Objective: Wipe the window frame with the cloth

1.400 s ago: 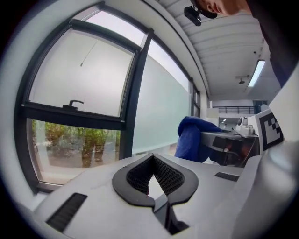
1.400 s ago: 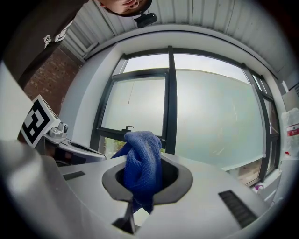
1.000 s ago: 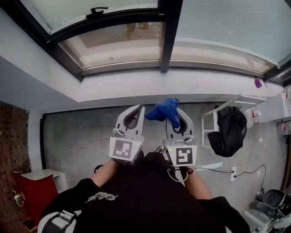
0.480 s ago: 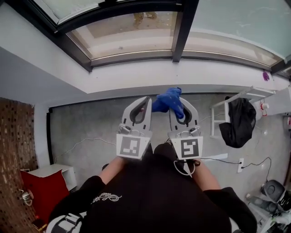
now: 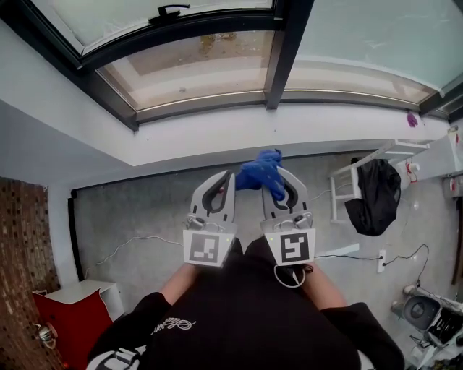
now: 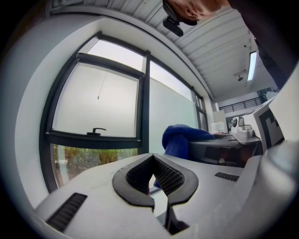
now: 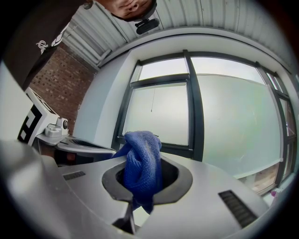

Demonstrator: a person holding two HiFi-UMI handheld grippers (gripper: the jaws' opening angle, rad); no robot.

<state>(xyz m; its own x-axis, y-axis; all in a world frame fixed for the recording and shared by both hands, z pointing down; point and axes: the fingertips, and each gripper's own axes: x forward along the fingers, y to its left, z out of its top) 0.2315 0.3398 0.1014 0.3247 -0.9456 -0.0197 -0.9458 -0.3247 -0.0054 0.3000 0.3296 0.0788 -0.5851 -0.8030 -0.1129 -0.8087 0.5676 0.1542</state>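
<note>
While both grippers are held side by side over the grey floor (image 5: 130, 209), just short of the white sill (image 5: 217, 130), the items stand as follows.

- Left gripper (image 6: 152, 159): jaws together, nothing between them.
- Right gripper (image 5: 278, 175): jaws clamped on a blue cloth (image 7: 142, 161), which bunches above the jaw tips and hangs a little below them.
- Cloth: held in the air, apart from the window frame (image 5: 284, 54).
- Window frame: dark, with an upright bar between the panes and a handle (image 5: 168, 11) on the left sash.
- White chair (image 5: 340, 189): at the right, draped with a black garment (image 5: 372, 199).
</note>
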